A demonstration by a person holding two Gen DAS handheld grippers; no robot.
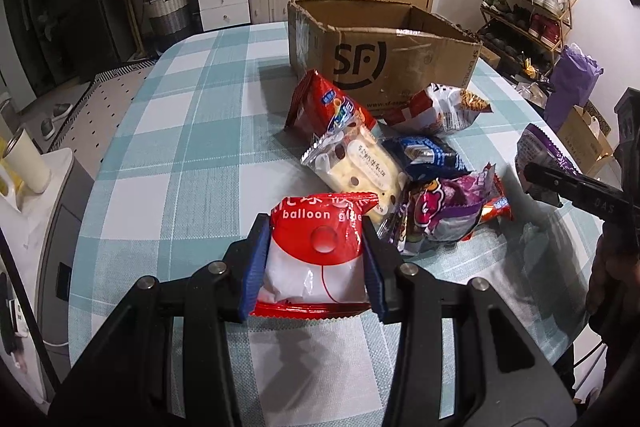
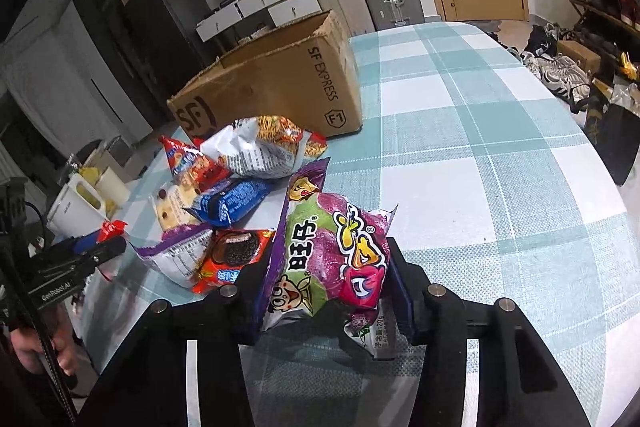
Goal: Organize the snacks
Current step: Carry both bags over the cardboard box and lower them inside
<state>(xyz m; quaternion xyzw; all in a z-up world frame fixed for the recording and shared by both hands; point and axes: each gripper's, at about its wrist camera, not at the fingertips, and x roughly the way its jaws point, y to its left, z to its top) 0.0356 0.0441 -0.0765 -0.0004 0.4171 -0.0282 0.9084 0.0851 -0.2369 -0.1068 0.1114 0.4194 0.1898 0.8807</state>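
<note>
Left wrist view: the left gripper point(image 1: 316, 239) grasps a red-and-white "balloon" snack packet point(image 1: 316, 259); both blue finger pads point(image 1: 256, 267) press the packet's sides, and its red top edge projects just past the fingertips. Beyond the fingertips lies a heap of snack packets point(image 1: 384, 167) on the checked tablecloth point(image 1: 180, 131), and farther ahead stands the open cardboard box point(image 1: 384, 59), apart from the held packet. To the right of the fingers, the right gripper point(image 1: 540, 179) carries a purple packet.

Right wrist view: the right gripper point(image 2: 328, 267) is clenched on the purple cartoon-printed snack packet point(image 2: 332, 259), which fills the gap between the fingers and rises beyond their tips; its lower edge hangs toward the camera. The remaining packets lie just left of and ahead of the fingers, the cardboard box behind them. At far left, the left gripper point(image 2: 96, 247) shows a red packet corner at its tip.
</note>
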